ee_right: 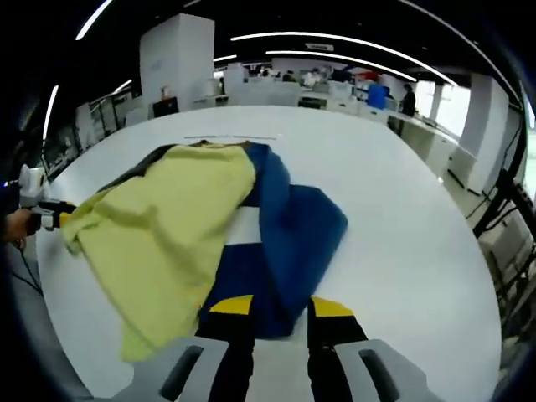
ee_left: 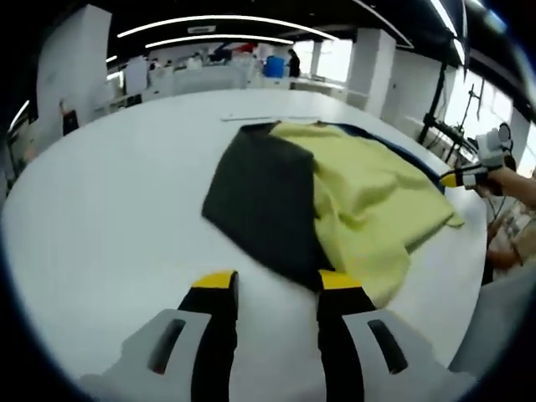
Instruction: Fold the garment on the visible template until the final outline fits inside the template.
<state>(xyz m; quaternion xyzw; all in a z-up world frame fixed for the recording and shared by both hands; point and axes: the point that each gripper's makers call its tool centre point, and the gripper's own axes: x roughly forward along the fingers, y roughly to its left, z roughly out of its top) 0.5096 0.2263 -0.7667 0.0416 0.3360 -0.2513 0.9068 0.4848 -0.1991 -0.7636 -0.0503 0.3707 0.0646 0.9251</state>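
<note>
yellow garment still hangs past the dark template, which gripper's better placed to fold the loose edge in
Left, probably. In the right gripper view the left gripper sits right at the yellow garment's outer corner. The right gripper hovers open over the blue fabric, away from that edge.

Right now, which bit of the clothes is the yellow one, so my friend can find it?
Look at the big white table. A garment lies on it, and the yellow part is its middle panel. It is pale and crumpled, unlike the blue and dark panels beside it.

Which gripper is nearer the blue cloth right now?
Right. The right gripper sits at the near edge of the blue cloth; the left gripper is beyond the yellow cloth, at its far corner.
</note>
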